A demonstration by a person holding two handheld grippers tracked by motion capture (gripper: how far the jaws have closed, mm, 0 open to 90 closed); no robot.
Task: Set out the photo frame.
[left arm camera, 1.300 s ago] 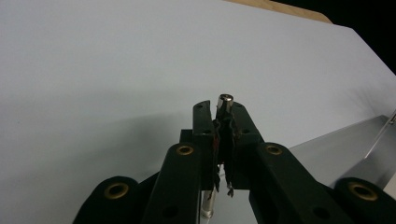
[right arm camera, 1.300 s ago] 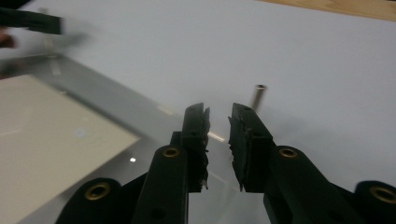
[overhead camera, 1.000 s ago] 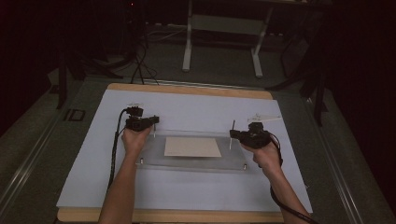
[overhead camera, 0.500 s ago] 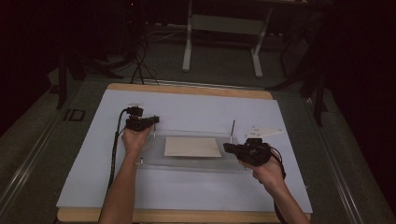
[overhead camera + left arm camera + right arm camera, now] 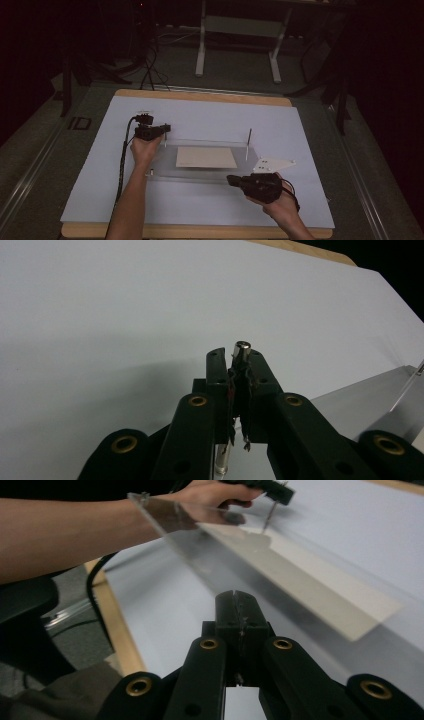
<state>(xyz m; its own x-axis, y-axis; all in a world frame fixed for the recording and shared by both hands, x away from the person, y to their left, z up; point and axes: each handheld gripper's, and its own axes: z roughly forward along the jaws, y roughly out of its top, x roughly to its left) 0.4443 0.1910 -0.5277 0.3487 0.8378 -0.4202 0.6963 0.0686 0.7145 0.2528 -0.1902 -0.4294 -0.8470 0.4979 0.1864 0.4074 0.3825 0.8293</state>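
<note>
pin (image 5: 242, 351), thin metal with a rounded cap, stands upright at the far left corner of the clear plate (image 5: 200, 172), and the left gripper (image 5: 164, 128) has its fingers (image 5: 218, 371) nearly together, clamped on the shaft just under the cap. it looks light, stiff and smooth, so it would likely slip or tip if squeezed off-centre; the hold just below the head looks like the sound place, with the pull kept straight along the shaft. a second pin (image 5: 249, 143) stands at the far right corner, apart from both grippers. the plate looks rigid, slick and prone to scratches or chipped edges, so i'd take it by an edge near a corner, not the face. a tan sheet (image 5: 206, 157) lies flat under or in the plate, thin and easily creased. right gripper (image 5: 231, 180) hovers by the plate's near right edge, fingers (image 5: 235, 611) pressed shut on nothing. everything rests on a white mat (image 5: 95, 175) over the counter (image 5: 200, 96).
</note>
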